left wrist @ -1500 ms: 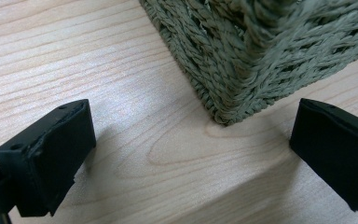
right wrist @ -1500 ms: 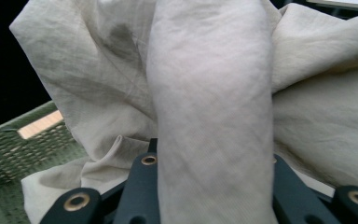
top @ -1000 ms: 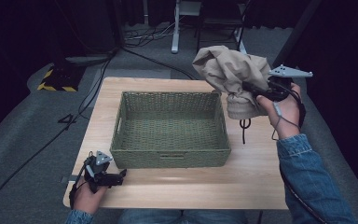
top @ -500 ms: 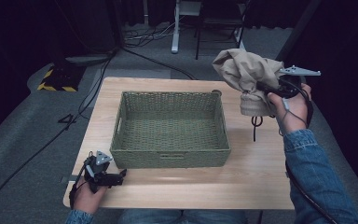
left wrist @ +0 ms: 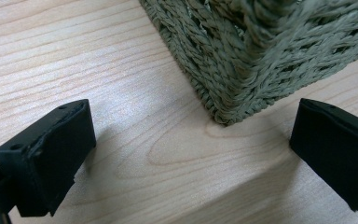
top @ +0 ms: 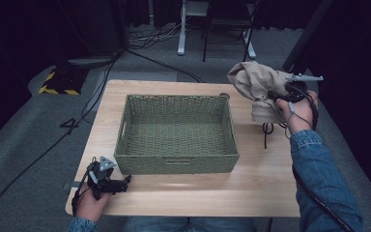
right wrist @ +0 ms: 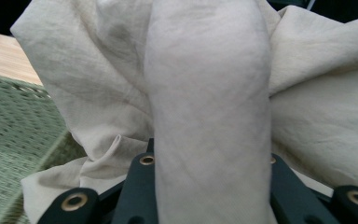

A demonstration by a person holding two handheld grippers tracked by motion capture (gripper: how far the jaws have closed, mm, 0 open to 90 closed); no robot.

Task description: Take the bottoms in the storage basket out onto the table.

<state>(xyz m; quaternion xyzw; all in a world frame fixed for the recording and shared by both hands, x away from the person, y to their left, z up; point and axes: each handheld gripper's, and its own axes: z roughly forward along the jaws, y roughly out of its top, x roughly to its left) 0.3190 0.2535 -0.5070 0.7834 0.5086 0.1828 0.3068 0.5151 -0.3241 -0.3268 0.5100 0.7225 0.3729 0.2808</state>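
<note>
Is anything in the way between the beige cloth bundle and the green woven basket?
Nothing visible. The cloth bundle, clamped in the right hand-held gripper, hangs beyond the basket's right wall, over bare table; the basket is empty.

Crumpled beige cloth garment, bunched and hanging with its ribbed cuff down, just right of green woven basket.

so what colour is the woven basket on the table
Olive green basket; clearest in the high view.
</note>
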